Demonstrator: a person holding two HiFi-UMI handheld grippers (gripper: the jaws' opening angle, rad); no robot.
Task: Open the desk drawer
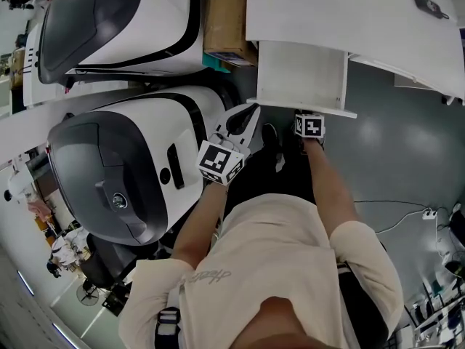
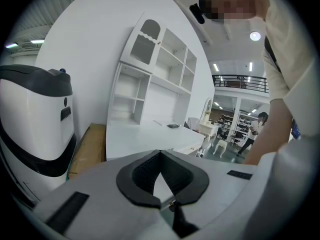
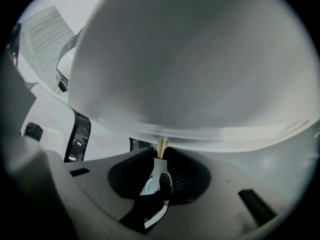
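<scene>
Right tool (image 3: 160, 155) pinches the handle (image 3: 161, 145) of the drawer (image 1: 301, 75); left tool (image 2: 160, 153) closed, empty, beside a white machine (image 1: 190, 115).

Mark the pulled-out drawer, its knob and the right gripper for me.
drawer (image 1: 301, 75): head view, middle of its pulled-out box.
knob (image 3: 161, 146): right gripper view, tan stem between the jaw tips.
right gripper (image 1: 308, 118): head view, jaw end at the drawer front.

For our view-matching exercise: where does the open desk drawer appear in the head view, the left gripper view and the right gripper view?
Head view: drawer upper centre, pulled out from the desk, right tongs at its front edge.
Left gripper view: cannot be made out; only the desk shows.
Right gripper view: its pale panel fills the upper half.
Shared landmark: black-and-white machine.
</scene>
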